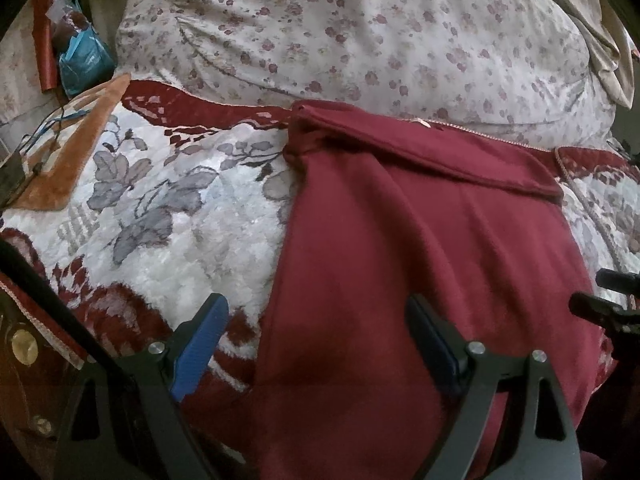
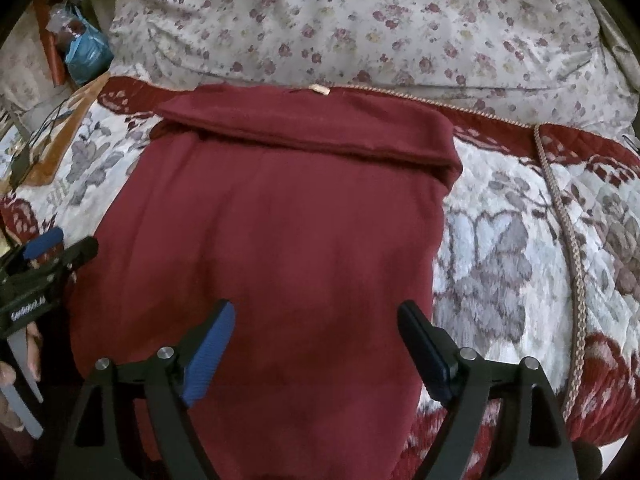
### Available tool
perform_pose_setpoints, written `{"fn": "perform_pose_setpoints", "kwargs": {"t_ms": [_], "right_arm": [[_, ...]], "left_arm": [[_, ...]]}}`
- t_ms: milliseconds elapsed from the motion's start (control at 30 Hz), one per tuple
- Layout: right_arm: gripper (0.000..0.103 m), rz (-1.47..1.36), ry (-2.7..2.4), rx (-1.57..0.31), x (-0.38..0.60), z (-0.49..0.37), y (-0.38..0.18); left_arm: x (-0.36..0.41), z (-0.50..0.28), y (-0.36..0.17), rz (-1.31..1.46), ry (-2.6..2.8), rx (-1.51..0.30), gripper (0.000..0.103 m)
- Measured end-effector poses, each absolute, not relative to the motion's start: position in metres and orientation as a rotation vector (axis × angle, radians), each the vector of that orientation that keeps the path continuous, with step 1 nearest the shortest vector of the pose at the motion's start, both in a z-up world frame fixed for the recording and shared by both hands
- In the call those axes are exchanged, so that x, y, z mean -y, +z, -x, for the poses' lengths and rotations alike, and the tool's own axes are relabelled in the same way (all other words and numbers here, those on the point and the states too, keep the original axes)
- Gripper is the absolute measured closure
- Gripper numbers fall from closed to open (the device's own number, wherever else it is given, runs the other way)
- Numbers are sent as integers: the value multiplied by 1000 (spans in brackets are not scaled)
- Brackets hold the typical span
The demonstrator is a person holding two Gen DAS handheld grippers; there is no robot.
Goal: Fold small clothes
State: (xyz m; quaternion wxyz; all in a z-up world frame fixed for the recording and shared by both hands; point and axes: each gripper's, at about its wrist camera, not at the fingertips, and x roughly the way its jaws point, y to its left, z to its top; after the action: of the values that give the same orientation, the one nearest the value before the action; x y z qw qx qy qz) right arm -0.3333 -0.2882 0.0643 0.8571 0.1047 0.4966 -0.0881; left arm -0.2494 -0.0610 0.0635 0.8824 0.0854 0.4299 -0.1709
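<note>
A dark red garment (image 1: pixel 420 240) lies flat on a white, grey and red floral blanket (image 1: pixel 180 220). Its far edge is folded back toward me into a band (image 2: pixel 304 128). My left gripper (image 1: pixel 316 300) is open, hovering over the garment's near left edge with one blue pad above the blanket and the other above the cloth. In the right wrist view it shows at the far left (image 2: pixel 66 244). My right gripper (image 2: pixel 317 306) is also open, just above the garment's near right part, with nothing pinched between its pads. Its finger ends show at the right edge of the left wrist view (image 1: pixel 604 294).
A pale bedcover (image 1: pixel 360 32) with small flowers bulges behind the garment. Clutter with a blue bag (image 1: pixel 84 60) and thin cables (image 1: pixel 40 140) sits at the far left. A braided trim (image 2: pixel 568 240) runs down the blanket on the right. A person's hand (image 2: pixel 24 344) holds the left gripper.
</note>
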Motion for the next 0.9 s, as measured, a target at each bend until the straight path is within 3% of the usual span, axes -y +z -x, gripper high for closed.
{"fn": "perform_pose_setpoints", "kwargs": {"t_ms": [367,600,633,700,733,767,800,900], "right_arm": [[15,-246,-215,-1144,315,377,47],[16,-400,-210,-1111,341,385,35],[20,-416,-182,-1109,340,382,31],[45,-364,-182,-1112,335,378,27],[50,-332,-179,-1104,333,377,28],[87,-303,-156,-1076,330,378,34],[96,-286,-150,-1071,330,378,38],[97,-232,-150,-1073,330,381,46]], "left_arm": [[44,254,57,-212,-343,-928,14],[37,254,53,-244,-337,-953,14],[36,253,52,-238,-339,-962,14],[34,251,52,-226,-340,-968,14],[33,250,53,-225,-340,-972,14],[32,249,52,-224,-342,-977,14],[31,249,52,-224,-343,-982,14],[28,248,50,-232,-344,-995,14]]}}
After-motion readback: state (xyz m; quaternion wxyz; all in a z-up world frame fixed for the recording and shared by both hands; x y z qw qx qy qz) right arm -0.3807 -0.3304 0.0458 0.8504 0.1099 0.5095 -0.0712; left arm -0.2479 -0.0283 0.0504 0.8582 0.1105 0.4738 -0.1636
